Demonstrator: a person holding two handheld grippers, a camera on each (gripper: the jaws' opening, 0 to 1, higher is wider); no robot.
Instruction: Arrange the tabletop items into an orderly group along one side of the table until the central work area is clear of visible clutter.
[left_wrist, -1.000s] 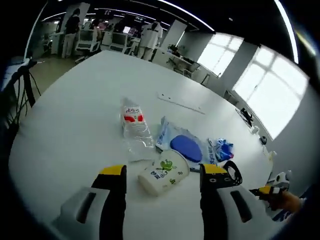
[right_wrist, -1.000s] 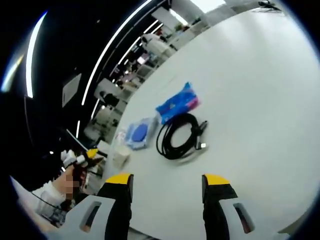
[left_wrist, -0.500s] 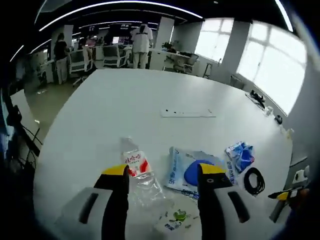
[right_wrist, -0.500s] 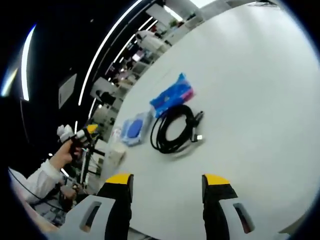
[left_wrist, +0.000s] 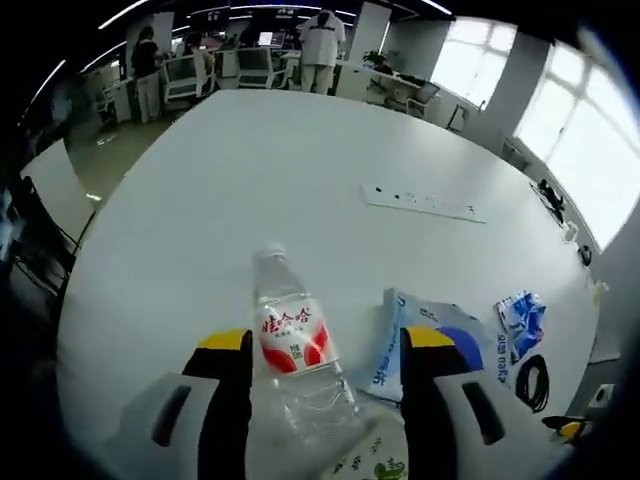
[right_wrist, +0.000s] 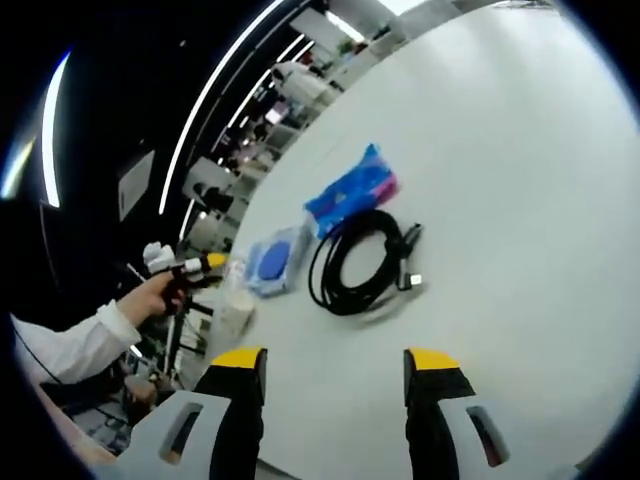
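Note:
A clear water bottle (left_wrist: 293, 345) with a red label lies on the white table (left_wrist: 230, 170), its cap pointing away. My left gripper (left_wrist: 328, 342) is open, one jaw on each side of the bottle, not closed on it. A white cup (left_wrist: 366, 466) with green print peeks in at the bottom edge. Right of the bottle are a clear bag holding a blue disc (left_wrist: 445, 345), a blue packet (left_wrist: 520, 320) and a coiled black cable (left_wrist: 530, 380). My right gripper (right_wrist: 336, 362) hovers open over bare table, short of the cable (right_wrist: 360, 262), blue packet (right_wrist: 350, 190) and bag (right_wrist: 272, 262).
A long white strip (left_wrist: 425, 203) lies further out on the table. In the right gripper view a person's hand in a white sleeve (right_wrist: 75, 340) holds the left gripper (right_wrist: 195, 268) over the white cup (right_wrist: 235, 312). Office desks, chairs and people stand beyond the table's far edge.
The left gripper view has advanced over the items: the bottle now lies between its jaws and the cup has slid to the bottom edge. The right gripper has barely moved.

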